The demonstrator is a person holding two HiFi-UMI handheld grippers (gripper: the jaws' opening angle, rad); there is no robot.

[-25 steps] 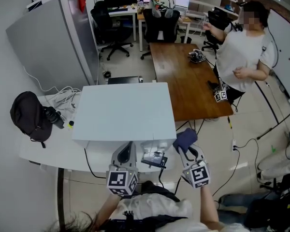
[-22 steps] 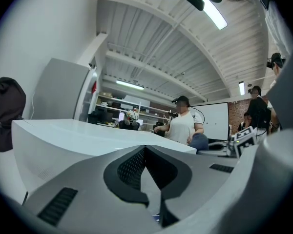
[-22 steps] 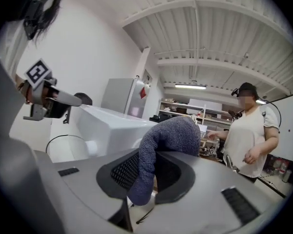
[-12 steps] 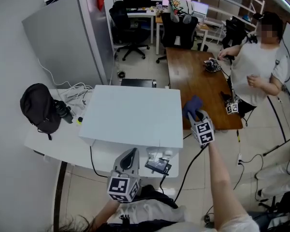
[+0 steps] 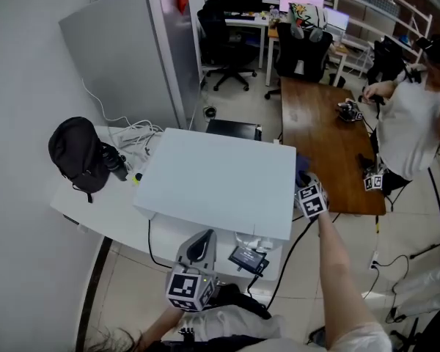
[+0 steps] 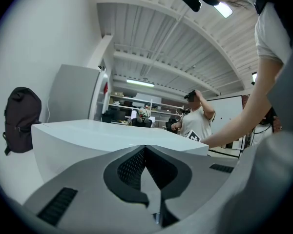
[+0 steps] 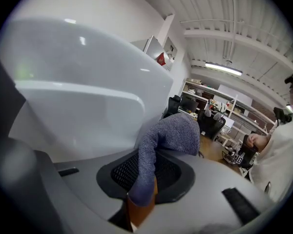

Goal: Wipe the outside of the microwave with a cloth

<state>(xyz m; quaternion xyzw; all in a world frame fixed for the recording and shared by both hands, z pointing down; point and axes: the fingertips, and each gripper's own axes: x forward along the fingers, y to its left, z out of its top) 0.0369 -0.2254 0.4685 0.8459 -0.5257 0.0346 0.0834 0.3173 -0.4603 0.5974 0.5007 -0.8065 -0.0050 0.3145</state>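
The white microwave (image 5: 220, 178) stands on a white table (image 5: 95, 207) in the middle of the head view. My right gripper (image 5: 305, 182) is at the microwave's right side, shut on a blue-grey knitted cloth (image 5: 301, 167). In the right gripper view the cloth (image 7: 168, 133) hangs over the jaws and lies close against the glossy white microwave wall (image 7: 88, 91). My left gripper (image 5: 203, 235) is low in front of the microwave, shut with nothing in it. The left gripper view looks up at the microwave's front edge (image 6: 102, 130).
A black backpack (image 5: 77, 152) and white cables (image 5: 136, 134) lie left of the microwave. A small black device (image 5: 247, 257) sits at the table's front edge. A wooden table (image 5: 326, 141) and a standing person (image 5: 414, 123) are to the right. A grey cabinet (image 5: 125, 57) stands behind.
My right gripper has carried the cloth from the microwave's front right corner up along its right side. The left gripper has stayed in place. The head view has shifted rightwards.
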